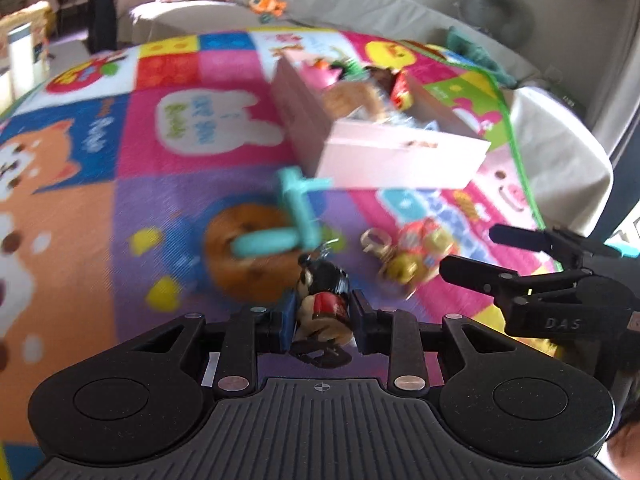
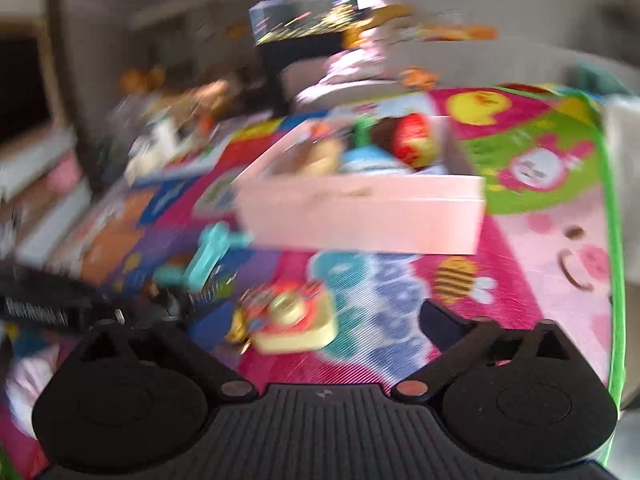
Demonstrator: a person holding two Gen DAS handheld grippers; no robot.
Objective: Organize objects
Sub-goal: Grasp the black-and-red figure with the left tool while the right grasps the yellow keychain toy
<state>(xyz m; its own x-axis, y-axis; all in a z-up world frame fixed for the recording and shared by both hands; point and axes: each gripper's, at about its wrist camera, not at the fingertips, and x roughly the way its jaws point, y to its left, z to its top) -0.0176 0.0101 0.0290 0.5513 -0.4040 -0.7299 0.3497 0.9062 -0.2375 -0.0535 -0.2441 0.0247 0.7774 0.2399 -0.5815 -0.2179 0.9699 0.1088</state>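
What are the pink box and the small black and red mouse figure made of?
Pink box: probably cardboard or thin wood; flat, matte walls with sharp corners. Small black and red mouse figure in the left gripper: probably hard plastic; it looks glossy. Blur leaves both uncertain.

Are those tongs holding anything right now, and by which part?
The left tongs grip a small black-and-red figure toy by its two sides, around the body. The right tongs stand open over the play mat with nothing between them.

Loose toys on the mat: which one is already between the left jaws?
The black-and-red mouse figure, clamped. The teal toy and yellow-red toy lie free on the mat.
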